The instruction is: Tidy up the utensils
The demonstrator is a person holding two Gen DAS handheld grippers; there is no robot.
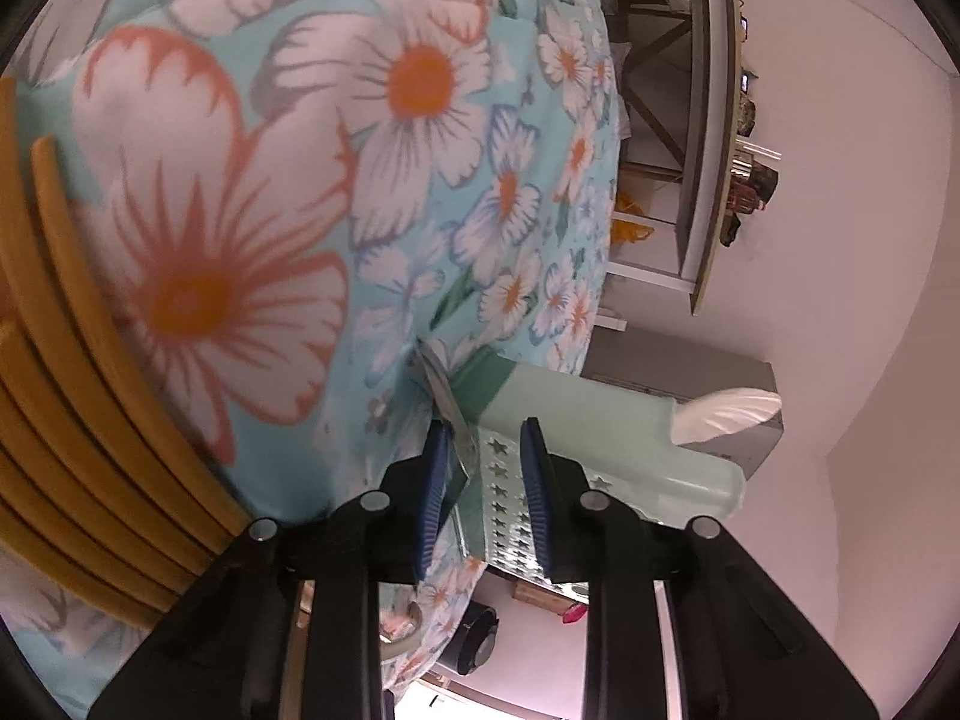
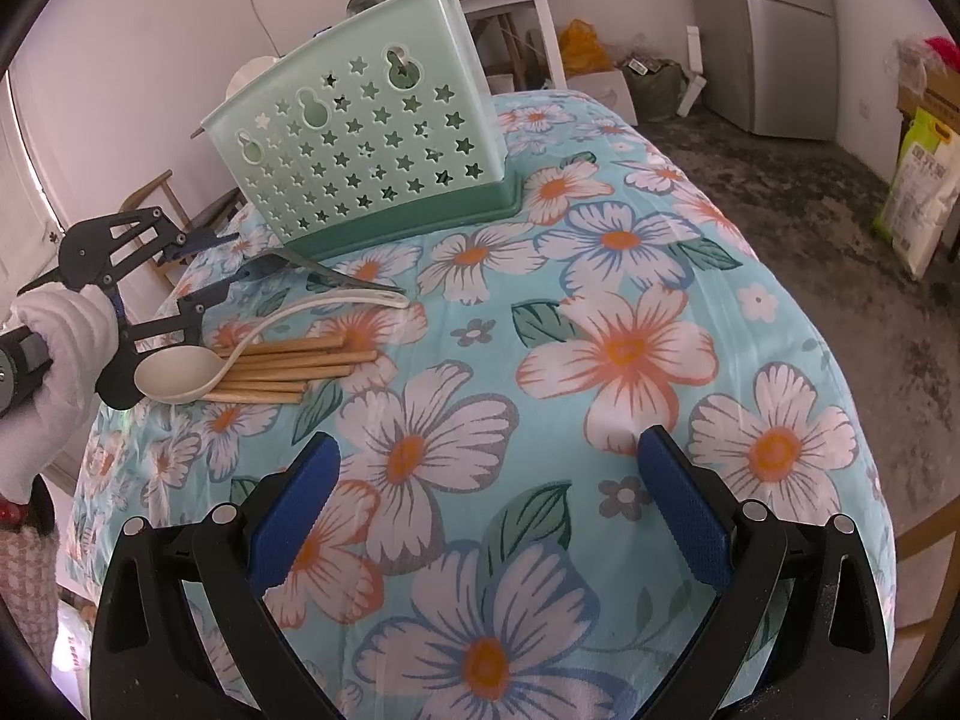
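the left gripper sits just left of the green caddy, jaws narrow around a metal utensil near its base. spoon and chopsticks lie in front of the caddy. likely next: lift the utensil into it. the right gripper hovers nearer the camera, jaws wide and empty.

Left claw narrowed — right claw spread wide

Floral tablecloth — beyond it a fridge, perhaps a rice sack.
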